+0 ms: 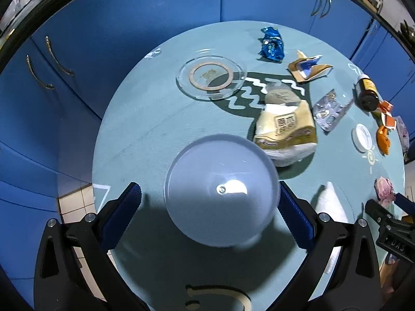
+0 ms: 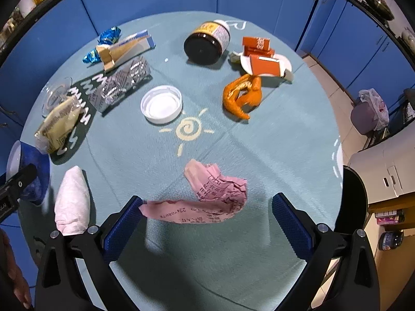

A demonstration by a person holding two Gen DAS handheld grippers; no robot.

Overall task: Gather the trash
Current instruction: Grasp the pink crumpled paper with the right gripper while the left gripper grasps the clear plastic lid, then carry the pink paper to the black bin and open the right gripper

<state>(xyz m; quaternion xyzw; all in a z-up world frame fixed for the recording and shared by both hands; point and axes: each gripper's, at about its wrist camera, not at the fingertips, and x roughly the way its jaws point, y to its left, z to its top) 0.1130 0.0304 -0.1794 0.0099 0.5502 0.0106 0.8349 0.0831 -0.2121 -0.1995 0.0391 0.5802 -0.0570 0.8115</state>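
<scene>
My left gripper (image 1: 210, 212) is open around a white-blue plastic bowl (image 1: 221, 190) on the round teal table (image 1: 145, 129); its right pad touches the bowl's rim, the left pad is apart. The bowl also shows at the left edge of the right wrist view (image 2: 28, 171). My right gripper (image 2: 207, 220) is open, with a crumpled pink receipt (image 2: 207, 197) lying between its fingers, touching the left pad. Trash lies about: a beige snack bag (image 1: 285, 127), a blue wrapper (image 1: 272, 44), a torn carton (image 1: 308, 68), a blister pack (image 2: 122, 83), an orange wrapper (image 2: 242, 96), orange boxes (image 2: 262, 57).
A clear glass plate (image 1: 211, 77) sits at the table's far side. A dark jar (image 2: 207, 41) lies tipped, its white lid (image 2: 161, 104) beside it. A white tissue wad (image 2: 72, 202) lies near the front. Blue cabinets (image 1: 129, 26) surround the table. A bagged bin (image 2: 371, 111) stands right.
</scene>
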